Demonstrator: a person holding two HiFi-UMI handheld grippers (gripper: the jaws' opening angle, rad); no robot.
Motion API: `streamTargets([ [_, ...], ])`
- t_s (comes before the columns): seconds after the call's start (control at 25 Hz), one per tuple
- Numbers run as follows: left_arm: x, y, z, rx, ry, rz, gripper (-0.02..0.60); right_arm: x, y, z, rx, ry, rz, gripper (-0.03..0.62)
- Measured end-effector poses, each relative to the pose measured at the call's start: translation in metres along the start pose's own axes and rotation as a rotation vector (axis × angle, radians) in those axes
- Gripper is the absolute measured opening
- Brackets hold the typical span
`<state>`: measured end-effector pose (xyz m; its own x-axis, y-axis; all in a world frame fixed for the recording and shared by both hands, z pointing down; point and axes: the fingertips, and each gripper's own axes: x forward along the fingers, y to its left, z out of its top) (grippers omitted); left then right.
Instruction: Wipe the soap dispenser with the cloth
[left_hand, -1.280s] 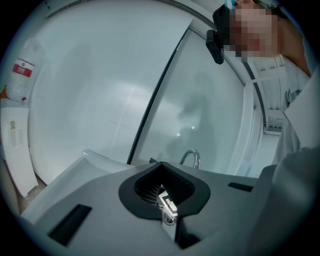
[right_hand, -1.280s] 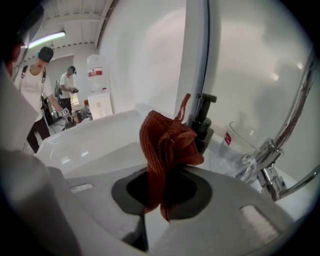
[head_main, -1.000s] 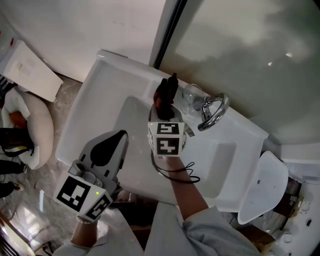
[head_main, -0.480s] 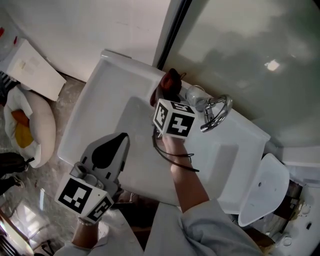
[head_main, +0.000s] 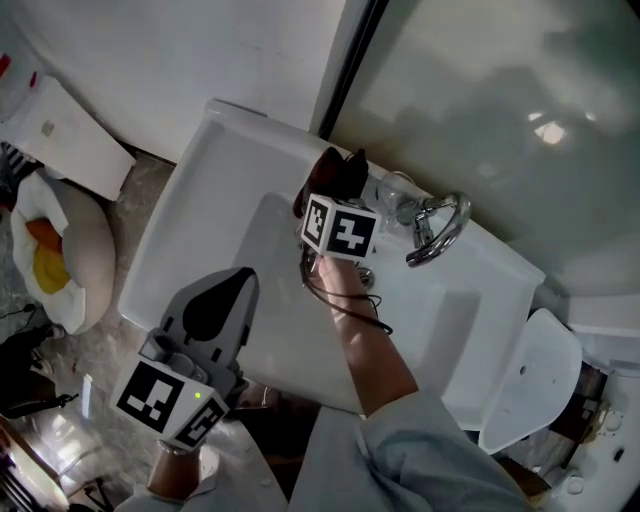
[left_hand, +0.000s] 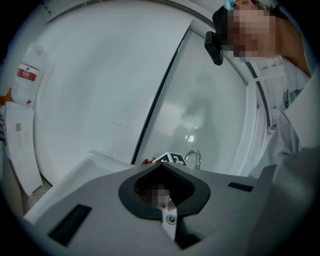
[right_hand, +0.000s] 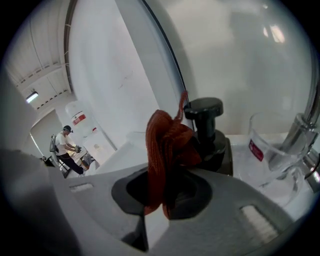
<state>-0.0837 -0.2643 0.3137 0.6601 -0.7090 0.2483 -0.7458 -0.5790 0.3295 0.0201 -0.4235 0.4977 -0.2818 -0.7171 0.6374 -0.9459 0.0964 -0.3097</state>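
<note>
A dark soap dispenser (right_hand: 209, 134) with a black pump top stands on the back rim of the white sink (head_main: 200, 190), and shows dark behind the cloth (head_main: 350, 168) from above. My right gripper (right_hand: 162, 192) is shut on a red cloth (right_hand: 167, 145), which is pressed against the dispenser's left side. In the head view that gripper (head_main: 332, 200) sits under its marker cube, with the cloth (head_main: 322, 185) bunched at its tip. My left gripper (head_main: 232, 285) hangs shut and holds nothing over the sink's front rim; in its own view (left_hand: 165, 195) nothing lies between the jaws.
A clear glass (right_hand: 272, 150) stands just right of the dispenser, and a chrome tap (head_main: 438, 225) beyond it. A mirrored panel rises behind the sink. A white lid-like part (head_main: 528, 375) sits at the right, and a cream bag (head_main: 65, 265) lies on the floor at left.
My right gripper has moved up from over the basin to the dispenser at the back rim, taking the cloth with it. The left gripper has stayed in place.
</note>
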Motion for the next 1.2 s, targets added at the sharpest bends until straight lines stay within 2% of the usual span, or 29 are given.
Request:
streamTargets([
  [0.24, -0.001, 0.001, 0.0, -0.001, 0.006, -0.001, 0.005, 0.007, -0.005, -0.028, 0.009, 0.065, -0.002, 0.055],
  [0.72, 0.001, -0.009, -0.001, 0.008, 0.005, -0.036, 0.005, -0.019, -0.046, -0.082, 0.036, 0.13, -0.099, 0.055],
  [0.92, 0.002, -0.012, 0.0, 0.008, 0.003, -0.047, 0.005, -0.043, -0.05, -0.093, 0.047, 0.104, -0.116, 0.055],
  [1.0, 0.002, -0.013, 0.0, 0.008, 0.002, -0.053, 0.005, -0.058, -0.044, -0.081, -0.008, 0.023, -0.124, 0.055],
  [1.12, 0.002, -0.015, 0.0, 0.01, 0.003, -0.059, 0.005, -0.081, -0.033, -0.053, -0.196, -0.103, -0.197, 0.055],
  [1.2, 0.002, -0.017, -0.001, 0.011, 0.003, -0.062, 0.005, -0.091, -0.025, -0.031, -0.282, -0.164, -0.238, 0.055],
])
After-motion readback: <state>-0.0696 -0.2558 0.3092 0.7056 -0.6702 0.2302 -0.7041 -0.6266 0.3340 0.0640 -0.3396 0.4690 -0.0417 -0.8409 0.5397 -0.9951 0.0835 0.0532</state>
